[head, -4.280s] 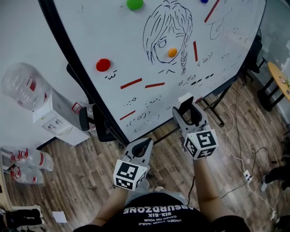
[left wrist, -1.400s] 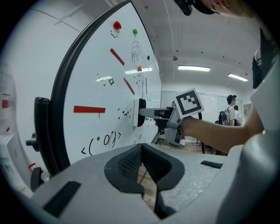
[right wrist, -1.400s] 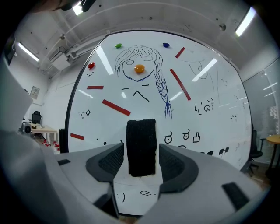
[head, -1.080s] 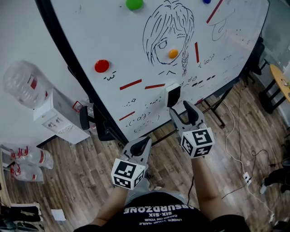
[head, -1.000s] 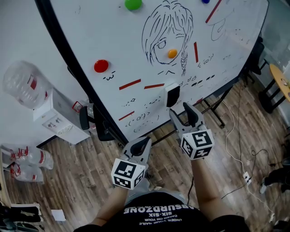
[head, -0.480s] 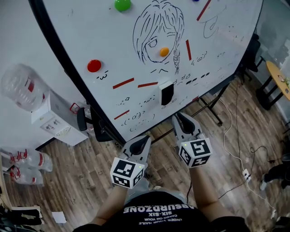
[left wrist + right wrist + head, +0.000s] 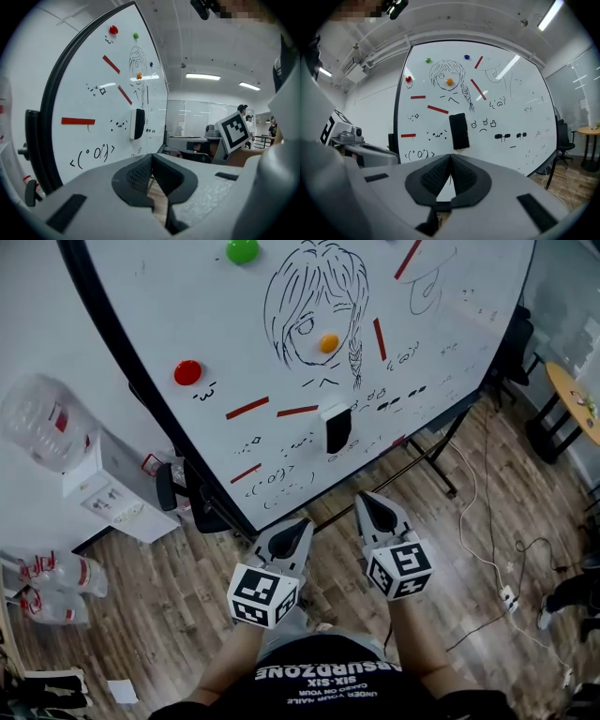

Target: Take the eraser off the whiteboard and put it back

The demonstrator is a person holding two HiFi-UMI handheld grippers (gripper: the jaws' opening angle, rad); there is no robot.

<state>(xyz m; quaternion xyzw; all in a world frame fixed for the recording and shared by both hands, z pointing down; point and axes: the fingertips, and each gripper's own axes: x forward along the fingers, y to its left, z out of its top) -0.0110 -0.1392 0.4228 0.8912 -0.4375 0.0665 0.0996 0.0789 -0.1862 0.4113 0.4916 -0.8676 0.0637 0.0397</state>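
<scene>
A: Sticking to the board [image 7: 187,306], centre frame, the eraser [image 7: 336,427] hangs free. The right gripper [image 7: 366,499] just closed on nothing; the left gripper [image 7: 302,524] is pinched together too.
B: Seated badly, it could slide off.

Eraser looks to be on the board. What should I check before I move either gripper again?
1. The eraser sits flat on the whiteboard: ok.
2. The right gripper is clear of the eraser, with open space between them: ok.
3. Its fingers have just been closing and now meet, nothing between them: ok.
4. The left gripper is shut and empty: ok.
5. The left gripper is also away from the board: ok.
6. The eraser grips the board firmly enough to stay: cannot tell.
</scene>
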